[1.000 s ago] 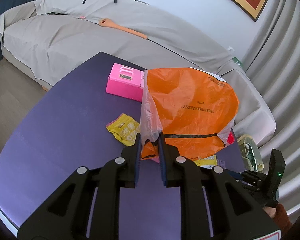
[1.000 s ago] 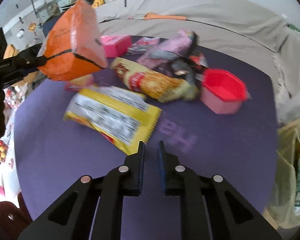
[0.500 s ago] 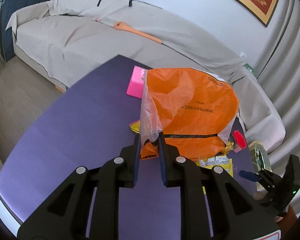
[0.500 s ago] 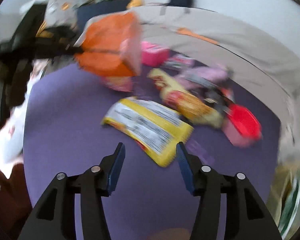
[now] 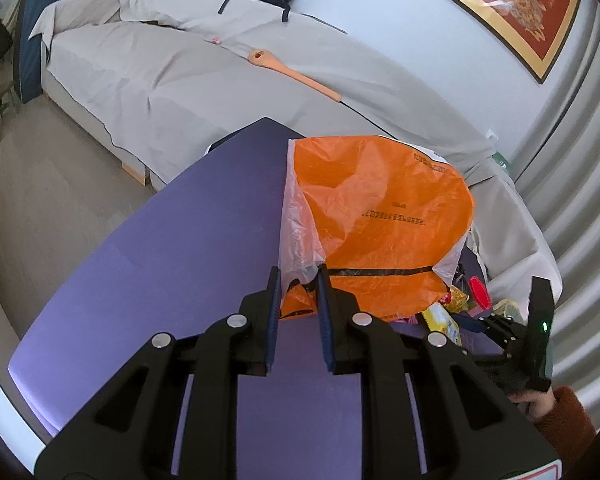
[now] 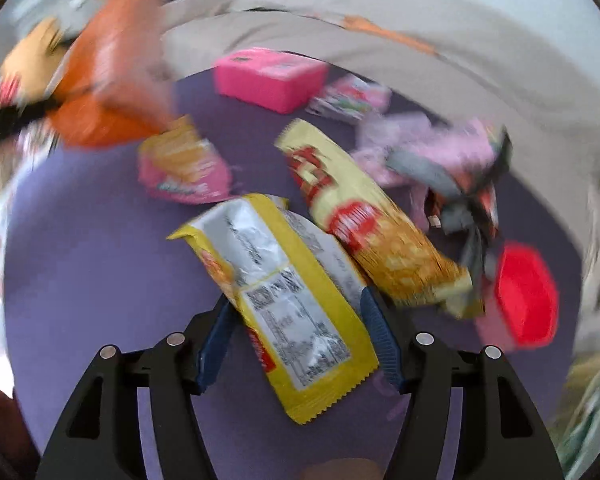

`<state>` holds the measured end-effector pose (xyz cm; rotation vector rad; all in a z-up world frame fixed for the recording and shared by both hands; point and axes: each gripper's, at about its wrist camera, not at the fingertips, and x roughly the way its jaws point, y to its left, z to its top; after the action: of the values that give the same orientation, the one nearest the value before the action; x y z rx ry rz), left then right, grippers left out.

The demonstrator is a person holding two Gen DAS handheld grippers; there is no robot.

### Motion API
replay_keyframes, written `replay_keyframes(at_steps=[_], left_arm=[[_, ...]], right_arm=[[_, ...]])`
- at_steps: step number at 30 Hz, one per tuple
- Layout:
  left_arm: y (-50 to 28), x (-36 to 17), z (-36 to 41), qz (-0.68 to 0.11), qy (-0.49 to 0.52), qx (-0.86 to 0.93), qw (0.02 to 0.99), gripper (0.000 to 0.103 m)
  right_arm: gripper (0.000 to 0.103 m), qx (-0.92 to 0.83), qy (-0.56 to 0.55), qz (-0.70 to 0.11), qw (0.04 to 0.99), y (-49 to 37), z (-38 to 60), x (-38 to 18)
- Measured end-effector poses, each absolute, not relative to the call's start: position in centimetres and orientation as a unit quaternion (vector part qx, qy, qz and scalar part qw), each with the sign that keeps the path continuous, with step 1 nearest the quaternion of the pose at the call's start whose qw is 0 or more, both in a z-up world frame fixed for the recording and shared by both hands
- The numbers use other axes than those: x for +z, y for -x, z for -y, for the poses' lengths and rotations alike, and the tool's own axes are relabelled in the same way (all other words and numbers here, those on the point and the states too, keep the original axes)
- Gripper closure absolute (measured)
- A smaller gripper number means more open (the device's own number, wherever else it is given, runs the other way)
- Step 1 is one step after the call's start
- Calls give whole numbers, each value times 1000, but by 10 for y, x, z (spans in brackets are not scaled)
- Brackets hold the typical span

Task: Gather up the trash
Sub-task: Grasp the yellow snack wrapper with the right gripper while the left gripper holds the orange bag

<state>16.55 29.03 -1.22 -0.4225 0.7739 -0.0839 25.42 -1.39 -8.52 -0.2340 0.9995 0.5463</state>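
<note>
Right fingers (image 6: 376,334) newly spread astride yellow wrapper (image 6: 284,292)

One orange bag (image 5: 380,216); two yellow wrappers (image 6: 292,296); one pink box (image 6: 270,78).

My working surface is a purple bench (image 6: 80,264). Lying directly on it: a yellow wrapper (image 6: 284,292) nearest me, a long yellow-red snack bag (image 6: 364,224) touching it, a pink-orange packet (image 6: 184,168), a pink box (image 6: 270,76) at the far edge, crumpled pink wrappers (image 6: 440,156), and a red-lidded container (image 6: 526,300).
</note>
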Motion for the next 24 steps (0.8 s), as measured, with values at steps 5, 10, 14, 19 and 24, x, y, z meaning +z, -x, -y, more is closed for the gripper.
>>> replay_keyframes(at_steps=[5,10,14,19,24], left_arm=[[-163,-17,-288,-379,206,-47,901,87],[-164,-20,-280,-384,206,-56,898,87],[-165,-20,-270,-388,204,-64,897,87],[-166,-19,-261,-391,201,-70,895,87],[-165,-15,-257,-389,199,-75,896,87]], right_arm=[[43,224,80,-473,848,-239,34,-86],[43,206,62,-476,853,-212,56,-86],[42,182,49,-478,858,-191,72,-85],[41,134,17,-478,868,-174,78,-84],[41,110,23,-485,868,-170,75,-83]])
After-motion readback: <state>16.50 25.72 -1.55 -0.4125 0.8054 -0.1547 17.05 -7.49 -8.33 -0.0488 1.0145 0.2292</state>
